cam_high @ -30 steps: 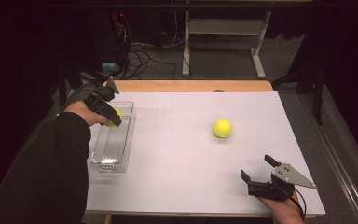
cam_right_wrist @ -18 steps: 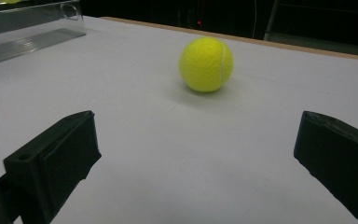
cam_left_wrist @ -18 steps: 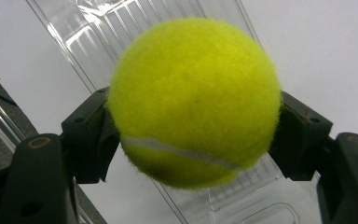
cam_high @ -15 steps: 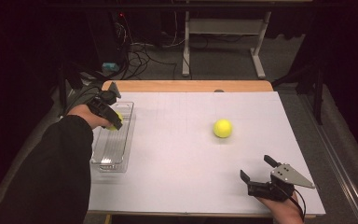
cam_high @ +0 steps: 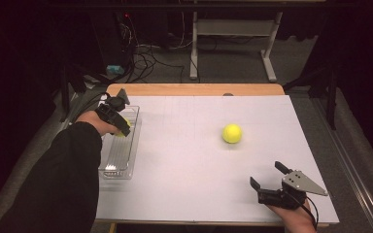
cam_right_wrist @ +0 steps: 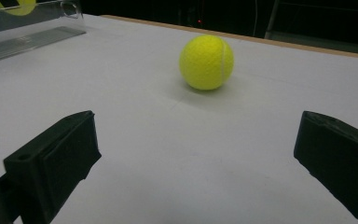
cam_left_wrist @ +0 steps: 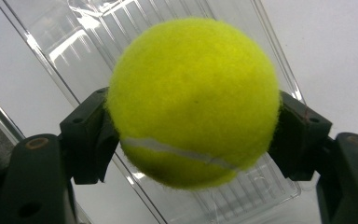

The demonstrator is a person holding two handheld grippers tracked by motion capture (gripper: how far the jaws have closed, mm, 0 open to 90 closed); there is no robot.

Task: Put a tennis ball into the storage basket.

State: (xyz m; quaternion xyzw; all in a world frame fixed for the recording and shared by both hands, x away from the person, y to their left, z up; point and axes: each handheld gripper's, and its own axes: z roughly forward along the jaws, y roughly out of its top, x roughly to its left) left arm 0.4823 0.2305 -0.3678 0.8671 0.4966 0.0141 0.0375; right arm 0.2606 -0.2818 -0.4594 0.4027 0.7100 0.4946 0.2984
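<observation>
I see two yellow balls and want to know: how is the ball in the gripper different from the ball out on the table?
The fuzzy yellow tennis ball in the left gripper is squeezed between black jaws; the loose yellow tennis ball on the white table is touched by nothing.

The gripped ball is over the clear plastic tray at the table's left; the loose ball rests on the bare tabletop, ahead of the open right gripper.

Both are fuzzy, yellow, white-seamed.
</observation>
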